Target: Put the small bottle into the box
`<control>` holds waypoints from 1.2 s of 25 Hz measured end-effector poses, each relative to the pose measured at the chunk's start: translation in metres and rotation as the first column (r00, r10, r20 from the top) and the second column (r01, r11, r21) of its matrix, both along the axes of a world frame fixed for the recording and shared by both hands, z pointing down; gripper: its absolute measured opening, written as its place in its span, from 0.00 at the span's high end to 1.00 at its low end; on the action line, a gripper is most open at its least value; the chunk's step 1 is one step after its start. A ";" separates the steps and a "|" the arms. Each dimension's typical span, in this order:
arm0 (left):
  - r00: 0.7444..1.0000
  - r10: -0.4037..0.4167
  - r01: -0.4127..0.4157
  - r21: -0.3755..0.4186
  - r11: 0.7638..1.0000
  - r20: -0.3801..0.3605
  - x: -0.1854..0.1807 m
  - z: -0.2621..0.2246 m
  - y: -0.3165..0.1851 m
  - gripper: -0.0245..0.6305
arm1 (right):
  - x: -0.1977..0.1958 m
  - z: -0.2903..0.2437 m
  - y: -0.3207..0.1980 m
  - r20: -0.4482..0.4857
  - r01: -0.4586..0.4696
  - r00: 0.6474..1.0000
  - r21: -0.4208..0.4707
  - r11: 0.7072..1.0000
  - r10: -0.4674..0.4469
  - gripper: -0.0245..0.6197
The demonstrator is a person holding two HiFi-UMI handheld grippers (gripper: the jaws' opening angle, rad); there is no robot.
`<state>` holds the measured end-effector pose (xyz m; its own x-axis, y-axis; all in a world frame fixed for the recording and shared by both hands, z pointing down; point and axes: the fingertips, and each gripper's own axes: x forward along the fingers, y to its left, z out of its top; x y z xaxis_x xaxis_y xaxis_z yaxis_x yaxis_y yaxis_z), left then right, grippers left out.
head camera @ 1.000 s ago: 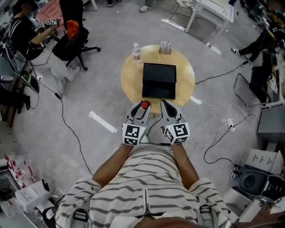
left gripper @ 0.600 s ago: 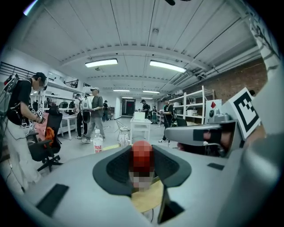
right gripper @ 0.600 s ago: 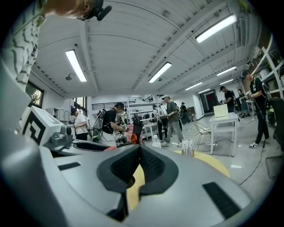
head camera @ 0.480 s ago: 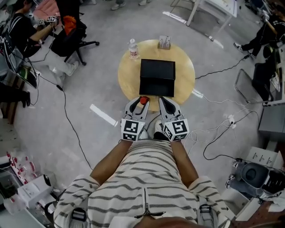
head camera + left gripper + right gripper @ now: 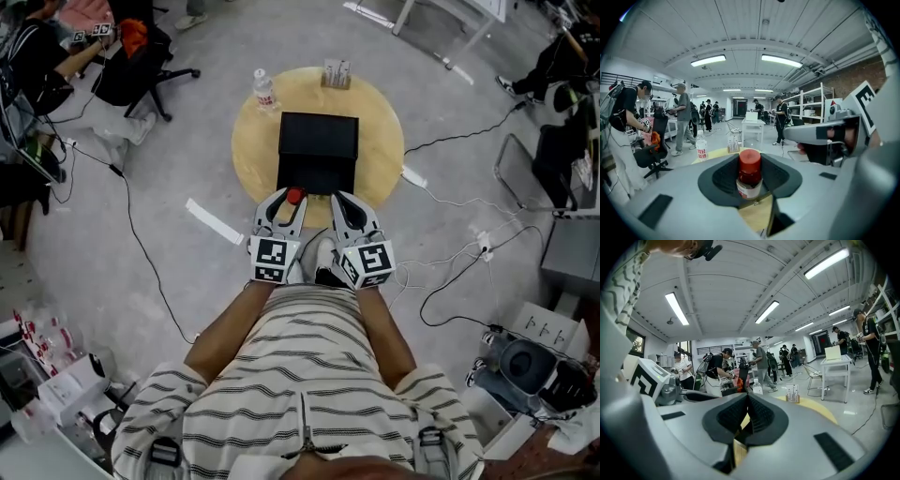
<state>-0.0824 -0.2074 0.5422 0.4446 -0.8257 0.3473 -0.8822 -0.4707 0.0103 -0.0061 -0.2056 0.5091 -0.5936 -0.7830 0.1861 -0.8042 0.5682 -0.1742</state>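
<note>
The small bottle, amber with a red cap, sits upright between the jaws of my left gripper, which is shut on it. Just beyond the bottle lies the black box on the round wooden table. The box's lid stands open toward the far side. My right gripper hovers beside the left one at the table's near edge, jaws pressed together on nothing.
A water bottle stands at the table's far left rim and a small rack of tubes at its far edge. Cables run over the floor to the right. A seated person and an office chair are at the far left.
The table and box have come nearer in the head view. Both grippers now reach the table's near edge, with the bottle still in the left one.
</note>
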 end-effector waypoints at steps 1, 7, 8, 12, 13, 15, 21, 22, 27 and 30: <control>1.000 -0.004 0.004 -0.008 1.000 -0.001 0.002 0.003 -0.002 0.73 | 0.003 0.002 -0.001 -0.002 0.000 1.000 -0.008 1.000 0.000 0.93; 1.000 -0.010 0.010 -0.014 1.000 0.007 0.012 0.015 -0.023 0.73 | 0.010 0.013 -0.006 -0.008 0.002 1.000 -0.029 1.000 -0.002 0.93; 1.000 -0.011 0.011 -0.014 1.000 0.008 0.012 0.017 -0.026 0.73 | 0.010 0.014 -0.006 -0.008 0.002 1.000 -0.030 1.000 -0.002 0.93; 1.000 -0.005 0.006 -0.012 1.000 0.011 0.017 0.026 -0.036 0.73 | 0.014 0.017 -0.005 -0.015 0.002 1.000 -0.027 1.000 -0.003 0.93; 1.000 -0.003 0.003 -0.012 1.000 0.010 0.018 0.028 -0.038 0.73 | 0.014 0.018 -0.006 -0.017 0.003 1.000 -0.027 1.000 -0.004 0.93; 1.000 0.000 0.000 -0.009 1.000 0.011 0.019 0.035 -0.044 0.73 | 0.013 0.019 -0.006 -0.021 0.004 1.000 -0.030 1.000 -0.004 0.93; 1.000 -0.007 0.007 -0.020 1.000 0.023 0.022 0.060 -0.056 0.73 | 0.014 0.026 -0.004 -0.031 0.006 1.000 -0.041 0.999 -0.007 0.93; 1.000 -0.010 0.011 -0.025 1.000 0.022 0.023 0.063 -0.057 0.73 | 0.015 0.027 -0.004 -0.030 0.006 1.000 -0.042 0.999 -0.007 0.93; 1.000 -0.003 0.004 -0.033 0.999 0.030 0.032 0.075 -0.059 0.73 | 0.022 0.033 0.003 -0.033 0.012 0.999 -0.060 0.998 -0.014 0.93; 0.999 0.003 -0.002 -0.041 0.999 0.036 0.034 0.082 -0.063 0.73 | 0.024 0.033 0.003 -0.030 0.010 0.999 -0.063 0.998 -0.011 0.93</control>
<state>-0.0480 -0.2700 0.6244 0.4331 -0.8093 0.3968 -0.8812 -0.4728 -0.0024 0.0175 -0.2024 0.5417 -0.5950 -0.7629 0.2529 -0.8037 0.5654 -0.1854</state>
